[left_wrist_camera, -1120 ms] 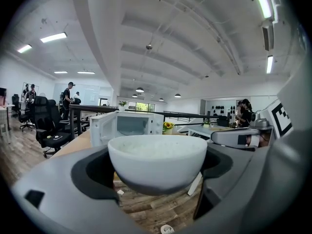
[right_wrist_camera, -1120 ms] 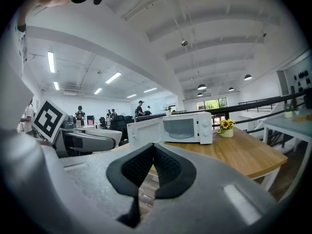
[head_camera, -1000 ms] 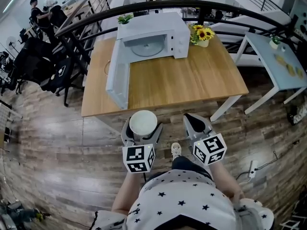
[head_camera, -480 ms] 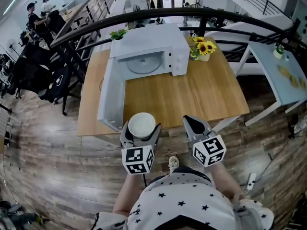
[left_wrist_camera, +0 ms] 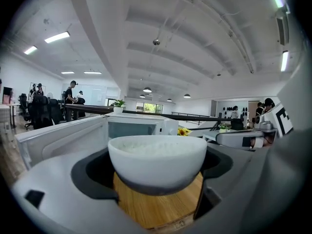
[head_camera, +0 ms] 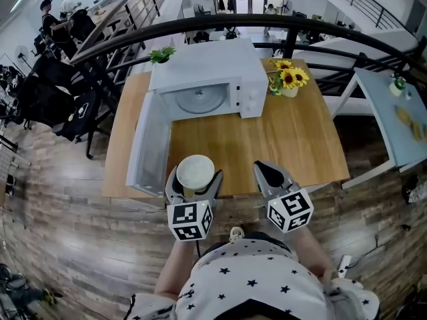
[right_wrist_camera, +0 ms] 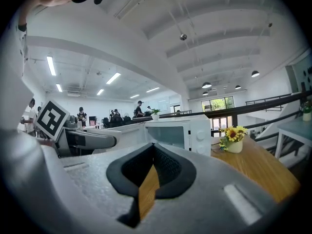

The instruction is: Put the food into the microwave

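Note:
A white bowl of rice sits clamped between the jaws of my left gripper, held over the near edge of the wooden table. The white microwave stands at the table's back, its door swung wide open to the left, the glass turntable showing inside. My right gripper hovers beside the left one at the table's near edge, its jaws shut with nothing between them.
A small vase of sunflowers stands just right of the microwave. A potted plant sits behind its left corner. A black railing curves behind the table. A second pale table is at the right. People stand far left.
The table and microwave have drawn nearer; both grippers have come from over the floor to the table's near edge, the bowl still in the left one.

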`<state>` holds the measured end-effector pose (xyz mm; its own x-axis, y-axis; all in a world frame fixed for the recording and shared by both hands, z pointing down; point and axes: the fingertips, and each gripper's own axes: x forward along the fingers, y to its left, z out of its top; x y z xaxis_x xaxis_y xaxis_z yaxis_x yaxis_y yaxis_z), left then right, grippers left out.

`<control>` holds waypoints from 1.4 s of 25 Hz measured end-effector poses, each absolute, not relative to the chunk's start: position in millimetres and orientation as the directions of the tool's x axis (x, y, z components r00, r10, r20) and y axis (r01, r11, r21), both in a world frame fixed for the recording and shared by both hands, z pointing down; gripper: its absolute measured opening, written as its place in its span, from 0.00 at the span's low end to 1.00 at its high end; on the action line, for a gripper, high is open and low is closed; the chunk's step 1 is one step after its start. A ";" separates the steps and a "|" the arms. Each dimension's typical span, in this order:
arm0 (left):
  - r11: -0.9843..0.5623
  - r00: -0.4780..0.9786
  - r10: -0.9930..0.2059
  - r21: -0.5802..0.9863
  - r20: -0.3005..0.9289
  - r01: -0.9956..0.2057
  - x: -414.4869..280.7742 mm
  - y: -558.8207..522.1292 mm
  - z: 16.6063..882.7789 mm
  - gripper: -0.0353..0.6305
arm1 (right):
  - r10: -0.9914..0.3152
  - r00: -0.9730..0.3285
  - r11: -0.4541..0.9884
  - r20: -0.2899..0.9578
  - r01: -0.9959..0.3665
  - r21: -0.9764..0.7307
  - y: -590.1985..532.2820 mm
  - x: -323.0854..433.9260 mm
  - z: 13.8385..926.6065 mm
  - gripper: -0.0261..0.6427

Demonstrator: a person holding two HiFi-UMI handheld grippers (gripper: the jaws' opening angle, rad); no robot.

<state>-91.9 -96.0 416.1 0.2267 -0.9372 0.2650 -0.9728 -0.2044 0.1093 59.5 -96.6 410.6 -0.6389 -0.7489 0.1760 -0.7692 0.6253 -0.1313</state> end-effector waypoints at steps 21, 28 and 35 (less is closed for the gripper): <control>-0.142 0.166 -0.946 0.104 0.278 -0.984 -101.3 -195.3 431.1 0.82 | -0.706 -0.678 0.662 0.204 -0.734 -0.152 -176.2 57.7 433.5 0.05; -0.161 0.181 -0.943 0.093 0.280 -0.983 -107.3 -246.8 435.4 0.82 | -0.712 -0.672 0.656 0.204 -0.740 -0.150 -217.1 48.2 435.5 0.05; -0.165 0.186 -0.936 0.094 0.298 -0.982 -115.2 -293.4 447.1 0.82 | -0.714 -0.665 0.651 0.220 -0.746 -0.141 -259.4 42.0 437.1 0.05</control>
<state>-115.2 -293.4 447.1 0.1858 -0.9362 0.2984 -0.9818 -0.1649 0.0940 42.0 -259.4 437.1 -0.6647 -0.7139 0.2202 -0.7459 0.6509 -0.1411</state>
